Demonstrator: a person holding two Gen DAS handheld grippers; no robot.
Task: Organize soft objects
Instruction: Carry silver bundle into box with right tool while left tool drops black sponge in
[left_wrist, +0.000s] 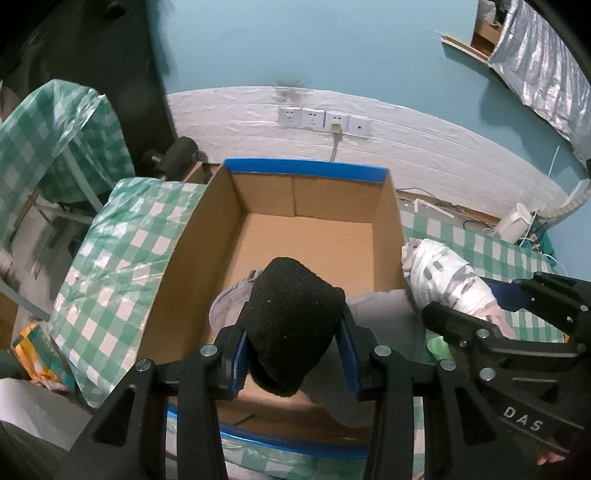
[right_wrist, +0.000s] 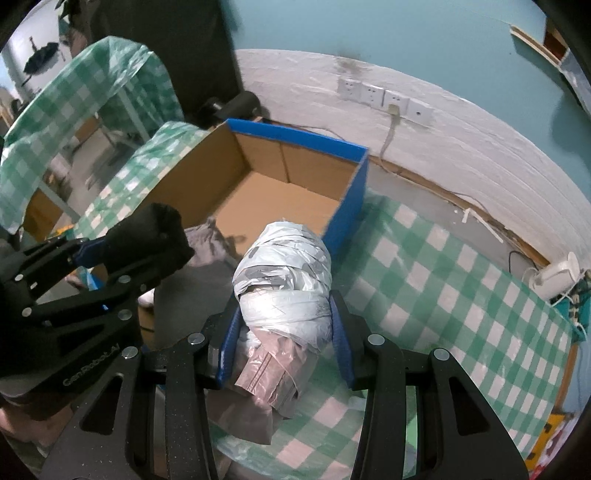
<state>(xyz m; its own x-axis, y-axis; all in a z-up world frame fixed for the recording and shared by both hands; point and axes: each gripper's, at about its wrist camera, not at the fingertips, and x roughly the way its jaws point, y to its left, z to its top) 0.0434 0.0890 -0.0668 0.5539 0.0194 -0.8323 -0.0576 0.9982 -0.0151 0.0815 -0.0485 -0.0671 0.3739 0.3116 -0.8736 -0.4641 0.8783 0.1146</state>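
Left gripper clamps black roll over box near end; grey cloth already inside at 6 o'clock. Right gripper pinches taped bundle above box's right wall, checked cloth at 3 o'clock. Step judged: carry-in, both loads at once. Next move likely: lower into bare floor toward 12 o'clock, then open jaws

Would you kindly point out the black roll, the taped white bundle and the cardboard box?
black roll (left_wrist: 291, 325), left wrist view, on its rounded top.
taped white bundle (right_wrist: 284, 273), right wrist view, on its wrapped middle.
cardboard box (left_wrist: 310, 243), left wrist view, on its bare floor.
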